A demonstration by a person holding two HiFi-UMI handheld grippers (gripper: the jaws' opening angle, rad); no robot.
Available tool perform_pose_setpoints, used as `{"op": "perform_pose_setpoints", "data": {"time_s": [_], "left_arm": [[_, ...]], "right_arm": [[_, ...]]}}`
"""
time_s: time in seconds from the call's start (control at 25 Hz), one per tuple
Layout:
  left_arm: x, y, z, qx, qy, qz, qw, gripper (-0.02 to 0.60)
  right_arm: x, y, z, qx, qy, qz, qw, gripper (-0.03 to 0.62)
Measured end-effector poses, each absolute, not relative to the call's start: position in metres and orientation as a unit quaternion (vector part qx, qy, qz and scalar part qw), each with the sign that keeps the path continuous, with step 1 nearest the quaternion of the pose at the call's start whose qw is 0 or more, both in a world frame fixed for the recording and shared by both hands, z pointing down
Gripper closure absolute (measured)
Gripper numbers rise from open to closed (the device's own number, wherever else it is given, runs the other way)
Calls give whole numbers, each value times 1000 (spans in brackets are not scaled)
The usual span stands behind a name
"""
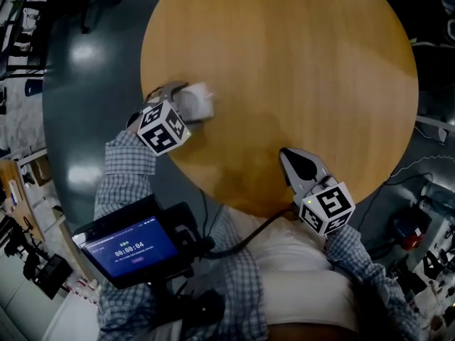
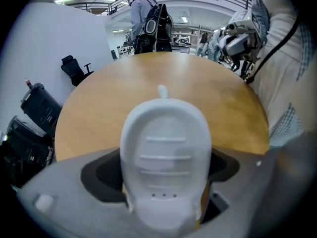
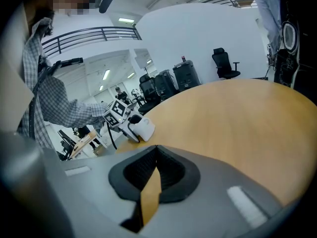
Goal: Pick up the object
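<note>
A white, rounded plastic object point(image 1: 199, 102) lies near the left edge of the round wooden table point(image 1: 298, 62). My left gripper point(image 1: 182, 104) reaches in from the left, and its jaws stand wide on either side of the object. In the left gripper view the object point(image 2: 166, 143) fills the gap between the dark pads point(image 2: 101, 170), resting on the table; no squeeze shows. My right gripper point(image 1: 288, 156) hovers shut and empty over the table's near edge, well to the right of the object. The right gripper view shows its jaws point(image 3: 154, 150) meeting at the tip, and the object point(image 3: 144, 128) far off.
A tablet with a blue screen point(image 1: 131, 251) hangs at the person's chest, and a black cable point(image 1: 249, 236) runs to the right gripper. Beyond the table stand an office chair point(image 2: 74, 68), black cases point(image 2: 39, 113) and a person with a backpack point(image 2: 148, 24).
</note>
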State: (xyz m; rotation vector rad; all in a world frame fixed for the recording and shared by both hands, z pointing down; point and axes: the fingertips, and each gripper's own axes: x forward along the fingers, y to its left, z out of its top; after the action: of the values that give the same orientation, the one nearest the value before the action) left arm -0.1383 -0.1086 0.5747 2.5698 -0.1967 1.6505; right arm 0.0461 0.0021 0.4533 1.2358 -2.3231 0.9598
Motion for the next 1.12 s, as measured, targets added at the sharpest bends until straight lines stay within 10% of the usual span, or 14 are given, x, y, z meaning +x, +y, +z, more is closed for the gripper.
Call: {"op": "perform_pose_setpoints", "data": {"time_s": [1.12], "left_arm": [[-69,-52,474,901,-228,320,182,115]], "right_arm": [[83,7,408,438,-853,255,127,589]]}}
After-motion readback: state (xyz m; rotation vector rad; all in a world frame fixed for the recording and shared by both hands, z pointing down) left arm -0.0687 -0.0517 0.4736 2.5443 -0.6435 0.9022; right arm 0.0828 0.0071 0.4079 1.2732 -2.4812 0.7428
